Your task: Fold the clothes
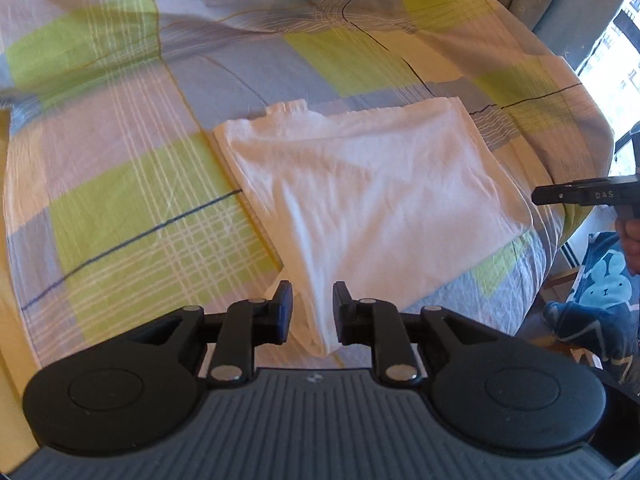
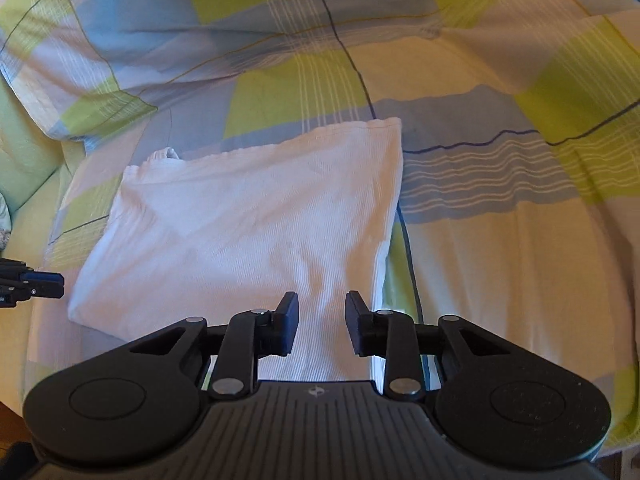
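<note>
From the left wrist view, my left gripper [image 1: 313, 312] hangs over the near corner of the shirt [image 1: 372, 196]. Its jaws stand a little apart and nothing is pinched between them; the white cloth that shows in the gap lies lower, on the cover [image 1: 140, 216]. The shirt is folded to a rough rectangle and lies flat on the checked cover, near the bed edge. I think it lies so because the fold is made and the cloth can rest by itself. At the right border I see the tip of the right gripper [image 1: 576, 196], beside the shirt's other near corner and not touching it, with a hand [image 1: 632, 240] behind it.

From the right wrist view, my right gripper [image 2: 322, 322] is above the near right part of the shirt [image 2: 240, 232]. Its jaws are partly open and hold nothing; the pads do not press the cloth. The left gripper [image 2: 40, 284] shows at the left border, near the shirt's left corner. A small bit of collar sticks out at the far edge. I judge both tools stand at opposite corners so that one more fold, or a smoothing, is possible.
</note>
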The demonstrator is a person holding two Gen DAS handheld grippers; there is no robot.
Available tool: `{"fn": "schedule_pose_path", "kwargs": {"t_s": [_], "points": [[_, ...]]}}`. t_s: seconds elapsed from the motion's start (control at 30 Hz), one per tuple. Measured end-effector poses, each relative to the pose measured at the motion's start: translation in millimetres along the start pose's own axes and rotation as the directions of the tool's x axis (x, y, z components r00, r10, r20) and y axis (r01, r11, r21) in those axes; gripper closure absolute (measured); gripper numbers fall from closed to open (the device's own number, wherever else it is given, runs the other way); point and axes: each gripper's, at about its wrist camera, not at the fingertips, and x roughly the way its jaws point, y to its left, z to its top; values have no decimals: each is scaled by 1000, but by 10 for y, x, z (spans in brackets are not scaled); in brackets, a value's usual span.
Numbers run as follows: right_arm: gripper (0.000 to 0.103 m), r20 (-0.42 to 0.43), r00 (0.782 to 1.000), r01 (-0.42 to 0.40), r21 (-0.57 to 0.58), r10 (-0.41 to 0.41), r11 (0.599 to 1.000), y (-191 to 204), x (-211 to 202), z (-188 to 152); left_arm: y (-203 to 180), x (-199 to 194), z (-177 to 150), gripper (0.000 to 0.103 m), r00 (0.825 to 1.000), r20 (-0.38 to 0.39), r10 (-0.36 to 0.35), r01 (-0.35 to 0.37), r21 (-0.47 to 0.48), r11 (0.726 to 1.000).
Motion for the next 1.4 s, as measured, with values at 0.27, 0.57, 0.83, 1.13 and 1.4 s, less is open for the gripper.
{"fn": "schedule_pose_path", "kwargs": {"t_s": [0.27,0.57,0.83,1.13,1.4], "points": [[64,-24,994,-86,395,104,915,-188,-505,-358,-829,200,1002,79,994,-106,-31,63,307,950],[59,53,995,-102,614,88,783,-453,-322,-689,-1506,1131,1594,63,975,-200,-98,206,644,737],[58,159,987,-110,761,-19,639,-425,122,-1013,-1804,1874,1967,62,966,-250,-72,250,817,520],[58,246,964,-145,808,-104,571,-270,209,-1132,-1875,2416,2332,62,907,-415,-70,404,813,419],[58,280,947,-147,814,-157,561,-277,253,-1055,-2074,2580,2416,72,825,-566,-7,539,781,315]]}}
